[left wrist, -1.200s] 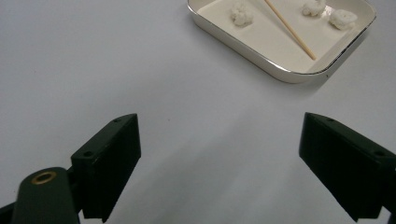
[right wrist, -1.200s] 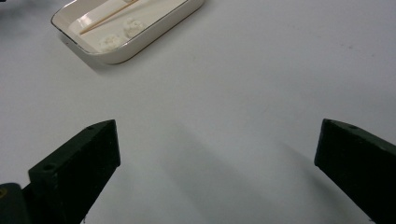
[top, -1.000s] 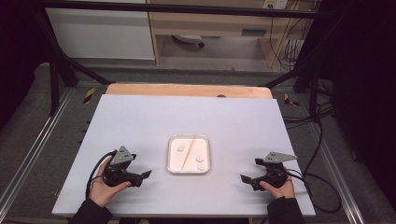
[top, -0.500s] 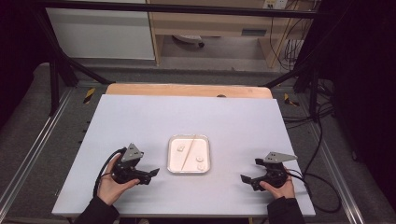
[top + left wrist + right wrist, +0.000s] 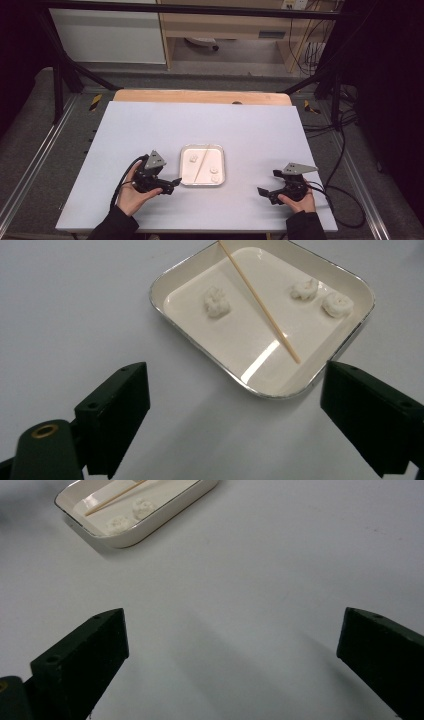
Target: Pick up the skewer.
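A white square tray (image 5: 212,156) lies on the table near the front middle. In it lie a thin wooden skewer (image 5: 202,164) set diagonally and three small white lumps (image 5: 193,159). My left gripper (image 5: 174,185) sits just left of the tray's front left corner, open and empty. In the left gripper view its gripper (image 5: 237,375) frames the tray (image 5: 240,337), the skewer (image 5: 260,302) and a lump (image 5: 216,302). My right gripper (image 5: 267,183) rests at the front right, open and empty, well apart from the tray. The right gripper view's gripper (image 5: 233,617) faces the tray (image 5: 150,527) from afar.
The pale table top (image 5: 200,120) stretches wide behind and beside the tray. A wooden strip (image 5: 200,96) runs along its far edge. Black frame bars (image 5: 65,75) and cables (image 5: 345,145) stand off the table's sides.
My left gripper has moved right across the table, up to the tray's left front corner. The right gripper has stayed put.
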`<act>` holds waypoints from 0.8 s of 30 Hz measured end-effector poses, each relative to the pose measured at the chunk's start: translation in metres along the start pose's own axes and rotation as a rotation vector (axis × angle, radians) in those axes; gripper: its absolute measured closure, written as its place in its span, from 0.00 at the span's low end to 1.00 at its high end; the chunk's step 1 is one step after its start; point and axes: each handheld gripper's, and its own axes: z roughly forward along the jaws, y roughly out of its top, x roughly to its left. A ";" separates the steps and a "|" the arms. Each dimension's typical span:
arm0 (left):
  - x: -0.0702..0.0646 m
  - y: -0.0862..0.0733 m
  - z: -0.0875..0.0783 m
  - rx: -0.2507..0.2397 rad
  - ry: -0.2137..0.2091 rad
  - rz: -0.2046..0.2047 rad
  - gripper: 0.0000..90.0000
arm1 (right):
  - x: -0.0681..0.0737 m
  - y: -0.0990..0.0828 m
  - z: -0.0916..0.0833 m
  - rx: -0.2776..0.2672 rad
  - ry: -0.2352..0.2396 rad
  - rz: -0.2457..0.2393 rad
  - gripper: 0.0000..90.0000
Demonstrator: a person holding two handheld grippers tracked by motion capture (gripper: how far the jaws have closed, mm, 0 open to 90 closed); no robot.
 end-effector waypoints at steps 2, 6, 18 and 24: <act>-0.002 0.003 0.003 0.001 -0.004 -0.002 0.14 | 0.000 0.000 0.000 -0.001 0.000 0.000 0.01; -0.006 0.008 0.010 0.013 -0.001 -0.001 0.14 | 0.000 0.000 0.000 0.000 -0.001 -0.002 0.01; -0.015 0.021 0.030 0.035 0.006 -0.023 0.18 | 0.000 0.000 0.000 0.003 0.002 0.001 0.01; -0.021 0.028 0.041 0.046 0.021 -0.033 0.22 | 0.000 0.000 0.001 0.005 0.002 0.000 0.01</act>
